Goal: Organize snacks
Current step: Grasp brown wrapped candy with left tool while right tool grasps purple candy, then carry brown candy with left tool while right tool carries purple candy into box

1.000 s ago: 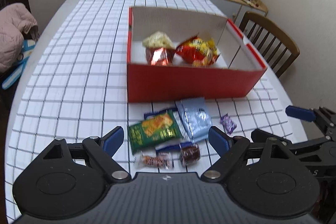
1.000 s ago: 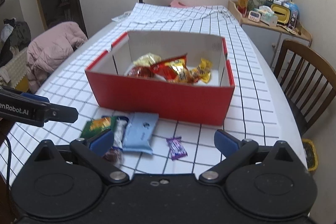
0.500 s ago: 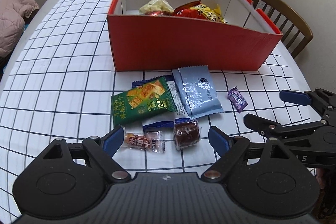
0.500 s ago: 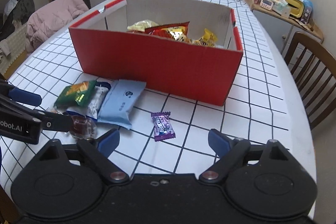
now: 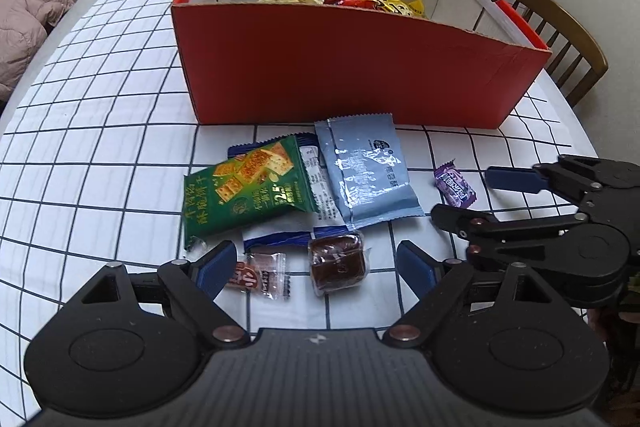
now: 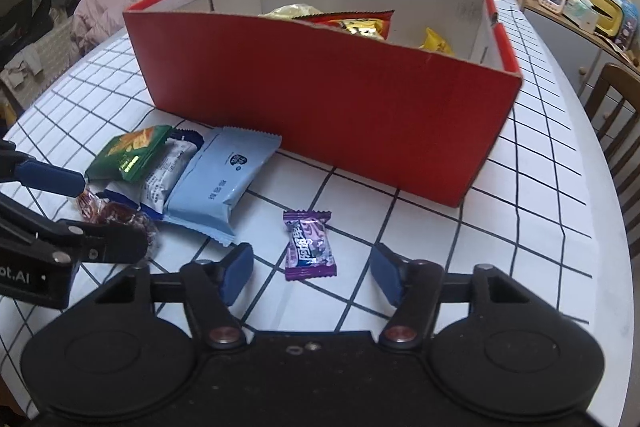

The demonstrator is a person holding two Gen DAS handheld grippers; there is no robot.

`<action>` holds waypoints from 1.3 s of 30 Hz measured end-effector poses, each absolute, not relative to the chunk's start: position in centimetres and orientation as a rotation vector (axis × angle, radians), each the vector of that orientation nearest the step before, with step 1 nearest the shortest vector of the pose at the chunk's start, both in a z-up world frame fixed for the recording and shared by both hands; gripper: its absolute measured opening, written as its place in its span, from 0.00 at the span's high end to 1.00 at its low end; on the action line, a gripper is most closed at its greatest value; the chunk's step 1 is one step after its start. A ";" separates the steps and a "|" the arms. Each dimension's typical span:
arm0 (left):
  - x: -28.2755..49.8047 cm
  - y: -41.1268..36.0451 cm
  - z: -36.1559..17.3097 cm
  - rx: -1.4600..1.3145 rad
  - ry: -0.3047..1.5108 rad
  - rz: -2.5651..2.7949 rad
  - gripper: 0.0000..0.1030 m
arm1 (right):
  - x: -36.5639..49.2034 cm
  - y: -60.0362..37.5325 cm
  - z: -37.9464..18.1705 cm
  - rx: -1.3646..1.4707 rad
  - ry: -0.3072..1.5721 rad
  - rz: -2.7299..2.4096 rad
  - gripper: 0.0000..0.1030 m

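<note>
A red box (image 5: 352, 67) (image 6: 320, 107) on the checked tablecloth holds several snack packs. In front of it lie a green cracker pack (image 5: 248, 191) (image 6: 128, 153), a light blue pack (image 5: 366, 171) (image 6: 222, 183), a white and blue pack (image 5: 316, 183) (image 6: 166, 175), a brown candy (image 5: 338, 261) (image 6: 124, 217), a small red candy (image 5: 260, 275) and a purple candy (image 5: 456, 185) (image 6: 310, 245). My left gripper (image 5: 318, 265) is open, low over the table, with the brown and red candies between its fingers. My right gripper (image 6: 312, 273) is open around the purple candy.
A wooden chair (image 5: 560, 35) stands at the table's right edge. A shelf with small items (image 6: 580, 7) is at the back right. Pink clothing (image 5: 24, 27) lies on a seat to the left.
Both grippers have come down and forward toward the loose snacks. The left now brackets the brown and red candies, the right brackets the purple candy. Both stay open.
</note>
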State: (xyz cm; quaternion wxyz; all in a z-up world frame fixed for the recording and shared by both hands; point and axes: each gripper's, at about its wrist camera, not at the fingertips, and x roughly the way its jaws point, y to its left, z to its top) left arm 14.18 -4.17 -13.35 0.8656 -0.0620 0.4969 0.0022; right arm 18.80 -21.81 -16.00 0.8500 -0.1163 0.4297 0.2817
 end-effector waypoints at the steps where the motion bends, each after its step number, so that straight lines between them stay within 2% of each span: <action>1: 14.2 -4.3 -13.4 -0.128 1.041 0.004 0.21 | 18.9 -21.7 -16.1 -0.249 0.904 0.596 0.44; 4: 14.5 -4.5 -13.6 -0.131 1.057 0.005 0.27 | 18.9 -21.5 -16.1 -0.264 0.891 0.605 0.47; 5: 14.5 -4.6 -13.7 -0.129 1.056 0.006 0.28 | 18.9 -21.3 -16.1 -0.268 0.888 0.605 0.52; 7: 14.6 -4.8 -13.7 -0.128 1.064 -0.003 0.44 | 18.8 -21.1 -16.0 -0.281 0.880 0.612 0.57; 14: 14.6 -5.0 -13.6 -0.138 1.071 -0.030 0.68 | 18.6 -20.6 -16.0 -0.290 0.863 0.624 0.76; 16: 14.7 -4.9 -13.4 -0.146 1.070 -0.033 0.71 | 18.6 -20.6 -16.0 -0.287 0.863 0.614 0.76; 27: 14.0 -4.5 -12.8 -0.167 1.074 -0.042 0.72 | 17.3 -21.8 -14.7 -0.217 0.866 0.559 0.78; 39: 12.3 -4.3 -9.2 -0.155 1.004 -0.074 0.72 | 14.4 -22.6 -9.9 -0.135 0.796 0.530 0.78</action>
